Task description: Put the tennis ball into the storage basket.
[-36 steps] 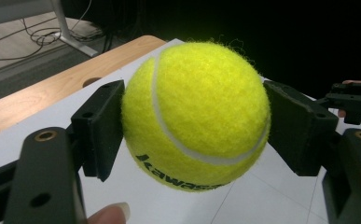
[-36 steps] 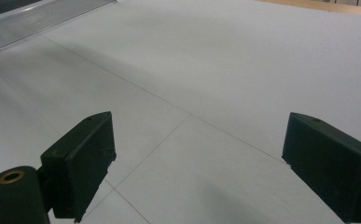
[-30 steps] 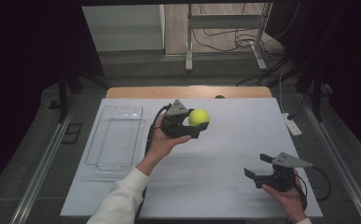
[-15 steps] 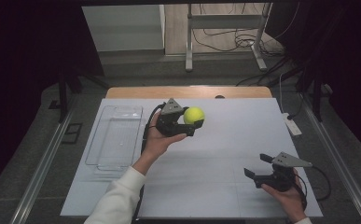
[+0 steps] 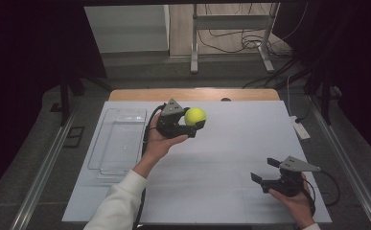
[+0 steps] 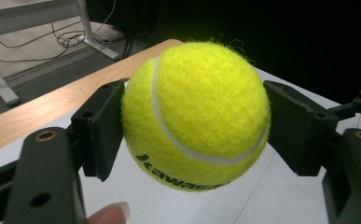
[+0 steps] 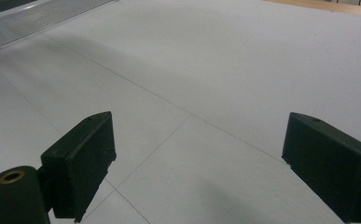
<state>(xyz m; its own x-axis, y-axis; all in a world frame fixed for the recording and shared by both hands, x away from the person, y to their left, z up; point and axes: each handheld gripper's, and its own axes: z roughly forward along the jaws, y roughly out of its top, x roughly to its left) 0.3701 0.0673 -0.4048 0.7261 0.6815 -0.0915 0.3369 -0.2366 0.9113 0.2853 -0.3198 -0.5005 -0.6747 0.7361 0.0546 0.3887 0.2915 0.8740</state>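
Jaws of left gripper (image 5: 191, 125) clamped on either side of a yellow tennis ball (image 5: 195, 116), held up off the white table (image 5: 231, 158), toward its far middle. Jaws of right gripper (image 5: 265, 170) spread wide, nothing between, low near the table's near right corner. Clear plastic tray (image 5: 118, 143) lying on the left, just beside the left forearm's white sleeve (image 5: 118, 203). Well apart, both grippers.
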